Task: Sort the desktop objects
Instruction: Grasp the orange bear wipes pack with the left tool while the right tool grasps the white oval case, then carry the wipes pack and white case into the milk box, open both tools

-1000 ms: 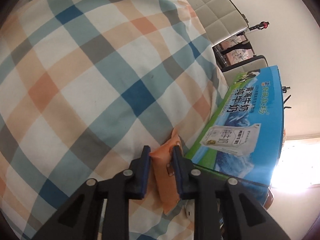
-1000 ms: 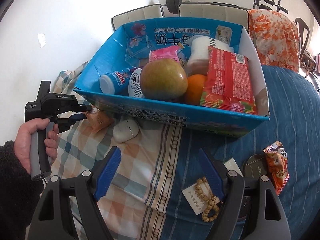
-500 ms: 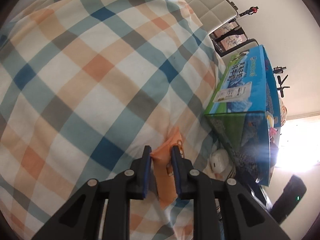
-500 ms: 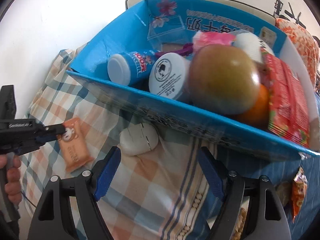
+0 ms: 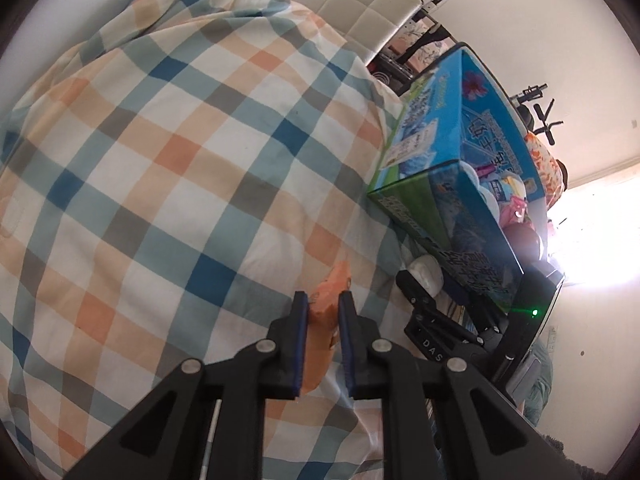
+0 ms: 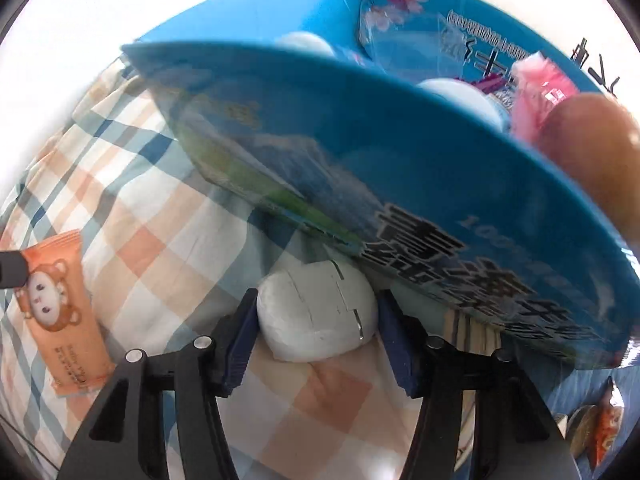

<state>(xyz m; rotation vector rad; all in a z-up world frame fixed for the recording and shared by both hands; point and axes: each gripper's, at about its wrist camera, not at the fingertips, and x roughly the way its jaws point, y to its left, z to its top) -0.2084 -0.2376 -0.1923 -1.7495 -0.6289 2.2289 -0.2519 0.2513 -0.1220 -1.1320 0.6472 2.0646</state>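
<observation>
A: The packet [image 5: 326,304] is pinched between the pads of the left gripper [image 5: 323,312], by one end only; the rest lies on the cloth [image 5: 168,168], beside the box [image 5: 460,208].

B: And the right gripper [image 6: 316,320]?

A: Its jaws are set on either side of the case [image 6: 316,320], close to its sides. Whether the case is actually clamped cannot be told.

B: What could be spoiled from here?

A: The case is tucked against the foot of the box wall, and the cloth is bunched there. If it is lifted straight up, it may be knocked on the wall, or cloth may be caught in the jaws. Its rounded sides could also let it be squeezed out. The packet is soft, so it may be bent or dropped when swung.

B: Is room left for moving?

A: Little is left above the case: the box leans over it. Open cloth is seen to the left, so the case would best be drawn back first. The box is already well filled, an apple [image 6: 592,152] among the rest, so a gap will have to be chosen.
</observation>
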